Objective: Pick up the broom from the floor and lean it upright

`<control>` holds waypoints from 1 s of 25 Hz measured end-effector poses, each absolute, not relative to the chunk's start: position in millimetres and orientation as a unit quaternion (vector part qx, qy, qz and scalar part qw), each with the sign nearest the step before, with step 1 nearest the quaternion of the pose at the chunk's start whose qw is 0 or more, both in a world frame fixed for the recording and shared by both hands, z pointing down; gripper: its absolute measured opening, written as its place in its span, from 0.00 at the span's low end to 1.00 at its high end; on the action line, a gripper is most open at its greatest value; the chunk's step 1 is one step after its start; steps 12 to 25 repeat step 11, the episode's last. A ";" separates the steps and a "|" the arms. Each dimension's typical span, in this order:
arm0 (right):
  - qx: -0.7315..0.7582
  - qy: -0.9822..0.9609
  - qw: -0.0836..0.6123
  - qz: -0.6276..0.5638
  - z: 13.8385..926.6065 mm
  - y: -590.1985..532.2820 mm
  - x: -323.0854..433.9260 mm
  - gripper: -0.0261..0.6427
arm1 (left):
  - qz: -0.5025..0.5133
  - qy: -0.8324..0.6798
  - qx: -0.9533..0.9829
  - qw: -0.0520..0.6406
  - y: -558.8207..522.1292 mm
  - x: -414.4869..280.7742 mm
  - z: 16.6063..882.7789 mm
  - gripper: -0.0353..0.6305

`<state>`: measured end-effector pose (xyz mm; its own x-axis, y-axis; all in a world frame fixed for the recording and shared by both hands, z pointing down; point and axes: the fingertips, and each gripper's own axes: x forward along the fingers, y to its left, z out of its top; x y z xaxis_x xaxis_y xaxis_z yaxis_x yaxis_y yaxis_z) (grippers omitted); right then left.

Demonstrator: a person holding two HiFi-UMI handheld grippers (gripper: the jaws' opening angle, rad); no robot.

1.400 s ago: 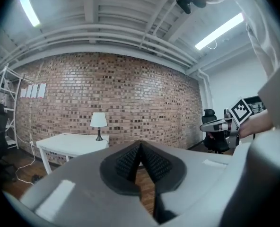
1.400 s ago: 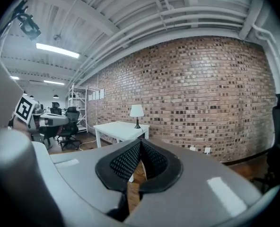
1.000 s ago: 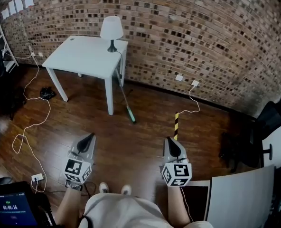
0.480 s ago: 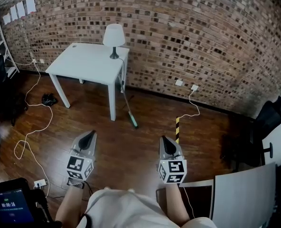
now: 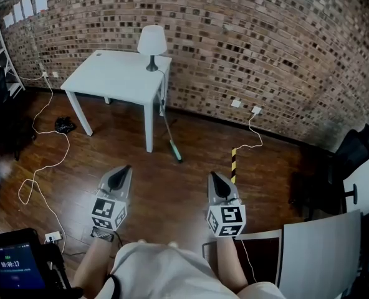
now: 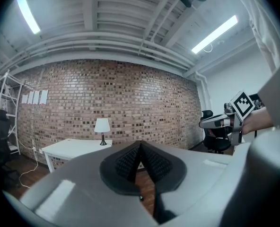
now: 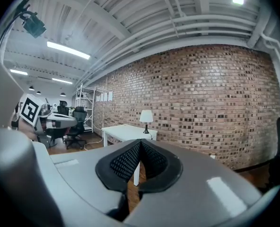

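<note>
Broom (image 5: 170, 136) beside table (image 5: 110, 80), screen (image 5: 13, 268) timer 00:00:17

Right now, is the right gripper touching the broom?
Apart. The head view shows the right gripper, jaws shut and empty, with a stretch of wood floor between it and the broom by the white table.

White table (image 5: 110, 76) and lamp (image 5: 152, 40), upper left; red-brown brick wall (image 5: 259, 36); dark brown wooden floor (image 5: 172, 189); yellow-black striped strip (image 5: 232, 165); green-headed broom (image 5: 174, 149).
</note>
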<state>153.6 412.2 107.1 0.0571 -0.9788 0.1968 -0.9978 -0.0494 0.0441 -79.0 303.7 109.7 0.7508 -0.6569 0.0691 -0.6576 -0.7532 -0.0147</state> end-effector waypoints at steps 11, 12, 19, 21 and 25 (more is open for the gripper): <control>0.724 -0.683 0.087 0.050 104.5 406.1 147.3 0.06 | 0.030 -0.337 0.941 0.002 300.9 -75.3 108.7 0.05; 0.724 -0.683 0.087 0.050 104.5 406.1 147.3 0.06 | 0.030 -0.337 0.941 0.002 300.9 -75.3 108.7 0.05; 0.724 -0.683 0.087 0.050 104.5 406.1 147.3 0.06 | 0.030 -0.337 0.941 0.002 300.9 -75.3 108.7 0.05; 0.724 -0.683 0.087 0.050 104.5 406.1 147.3 0.06 | 0.030 -0.337 0.941 0.002 300.9 -75.3 108.7 0.05; 0.724 -0.683 0.087 0.050 104.5 406.1 147.3 0.06 | 0.030 -0.337 0.941 0.002 300.9 -75.3 108.7 0.05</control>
